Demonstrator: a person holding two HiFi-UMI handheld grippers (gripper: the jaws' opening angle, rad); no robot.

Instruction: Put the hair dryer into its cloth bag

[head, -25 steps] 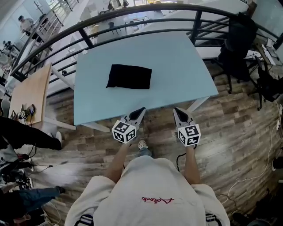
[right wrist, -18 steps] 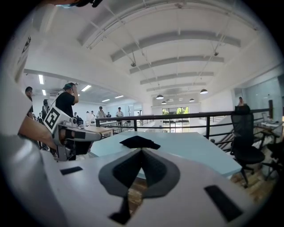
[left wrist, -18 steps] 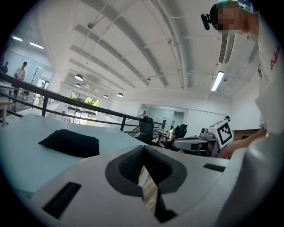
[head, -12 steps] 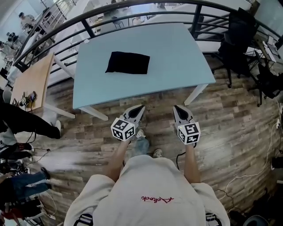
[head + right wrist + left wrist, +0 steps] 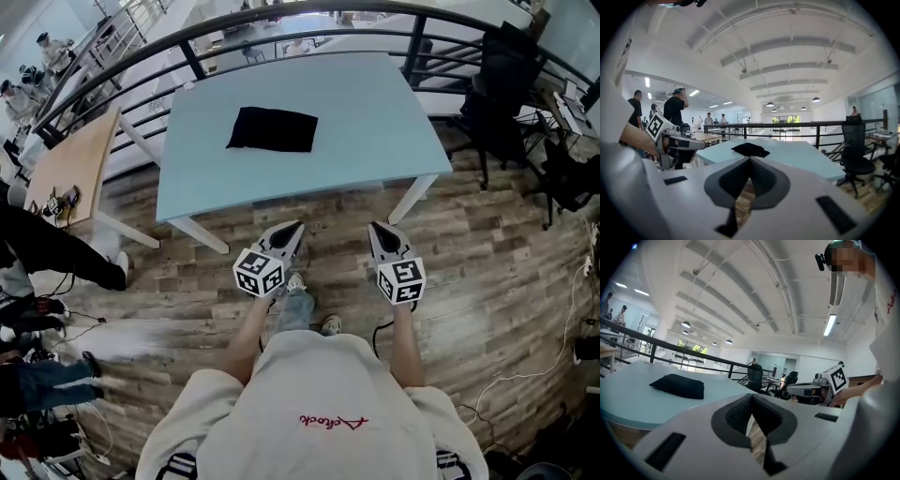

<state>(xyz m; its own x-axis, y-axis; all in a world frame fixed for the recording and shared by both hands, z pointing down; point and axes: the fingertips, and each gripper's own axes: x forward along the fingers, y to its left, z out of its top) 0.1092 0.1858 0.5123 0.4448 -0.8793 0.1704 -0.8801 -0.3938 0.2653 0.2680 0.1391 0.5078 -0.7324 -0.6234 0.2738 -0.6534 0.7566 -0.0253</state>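
the black cloth bag [image 5: 273, 129] is lying flat on the pale blue surface [image 5: 375, 131], toward its far left. the left gripper [image 5: 296, 228] and right gripper [image 5: 376, 228] are hovering side by side over the wooden floor [image 5: 487, 272], short of the surface's near edge and well apart from the bag. both are pressing their fingers together on nothing.

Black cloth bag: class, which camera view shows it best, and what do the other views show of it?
The head view: it shows the black cloth bag whole from above, lying on the light blue table. The left gripper view shows the bag low and side-on; the right gripper view shows the bag small and far off.
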